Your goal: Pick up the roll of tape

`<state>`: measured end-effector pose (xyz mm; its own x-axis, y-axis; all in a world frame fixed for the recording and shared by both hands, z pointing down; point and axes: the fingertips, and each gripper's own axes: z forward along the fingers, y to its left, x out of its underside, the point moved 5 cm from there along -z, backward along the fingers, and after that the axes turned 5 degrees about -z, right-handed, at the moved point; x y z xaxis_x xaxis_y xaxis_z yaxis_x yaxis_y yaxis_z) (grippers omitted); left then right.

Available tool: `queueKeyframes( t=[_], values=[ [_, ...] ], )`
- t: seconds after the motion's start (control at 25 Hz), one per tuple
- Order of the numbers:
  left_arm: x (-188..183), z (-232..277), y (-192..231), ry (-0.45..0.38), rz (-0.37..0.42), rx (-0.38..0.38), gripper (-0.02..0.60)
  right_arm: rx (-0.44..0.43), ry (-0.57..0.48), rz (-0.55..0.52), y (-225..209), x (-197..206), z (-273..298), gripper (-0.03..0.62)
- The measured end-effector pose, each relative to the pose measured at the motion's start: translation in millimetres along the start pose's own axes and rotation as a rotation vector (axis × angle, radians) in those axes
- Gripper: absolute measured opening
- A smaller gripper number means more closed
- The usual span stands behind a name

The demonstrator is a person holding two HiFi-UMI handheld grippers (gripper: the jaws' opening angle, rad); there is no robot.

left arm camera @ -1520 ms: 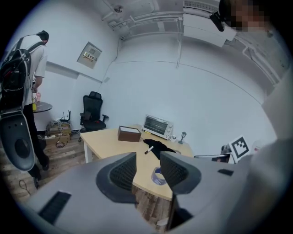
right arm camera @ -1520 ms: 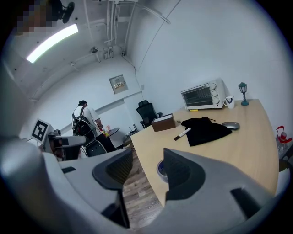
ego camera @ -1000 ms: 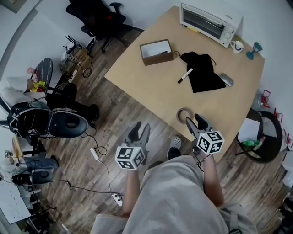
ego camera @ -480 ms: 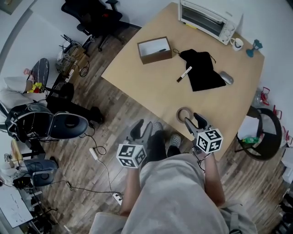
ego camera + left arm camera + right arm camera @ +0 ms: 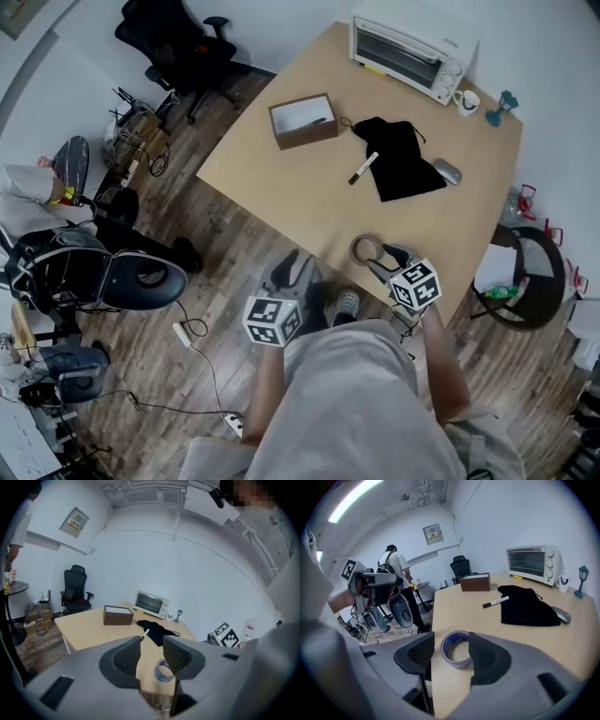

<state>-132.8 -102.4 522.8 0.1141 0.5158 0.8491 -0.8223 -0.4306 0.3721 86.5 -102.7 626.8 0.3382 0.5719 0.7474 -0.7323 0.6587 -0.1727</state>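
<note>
Part of the roll of tape (image 5: 161,673) hides behind one jaw of the left hand-held gripper (image 5: 289,265), released and empty off the surface (image 5: 281,178) edge, while the right hand-held gripper (image 5: 384,260) is opening, the ungripped roll lying between its jaws near that edge, marker (image 5: 363,168) and black pouch (image 5: 398,159) beyond.

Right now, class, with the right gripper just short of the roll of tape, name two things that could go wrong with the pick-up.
1. The roll of tape lies flat near the table edge; the right gripper, jaws opening with the roll ahead in their gap but ungripped, could nudge it off.
2. One jaw seems lined up over the roll's rim and might land on it.
</note>
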Motion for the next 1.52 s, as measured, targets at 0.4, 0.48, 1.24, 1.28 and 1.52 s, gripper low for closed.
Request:
queueKeyframes(
  t=[0.4,0.48,1.24,1.28,1.52],
  values=[
    [12,5,-9,0.045,0.032,0.010,0.141,-0.009,0.147,-0.016,-28,28,37,0.230],
    [13,6,-7,0.052,0.030,0.002,0.141,-0.009,0.161,-0.002,-32,32,43,0.229],
    [17,-9,6,0.073,0.025,-0.048,0.138,0.008,0.335,-0.015,-45,30,85,0.163],
    [16,-9,6,0.071,0.026,-0.048,0.138,0.016,0.351,-0.015,-46,32,87,0.155],
    [12,-9,8,0.066,0.028,-0.040,0.138,0.042,0.390,0.032,-46,35,92,0.121]
  ],
)
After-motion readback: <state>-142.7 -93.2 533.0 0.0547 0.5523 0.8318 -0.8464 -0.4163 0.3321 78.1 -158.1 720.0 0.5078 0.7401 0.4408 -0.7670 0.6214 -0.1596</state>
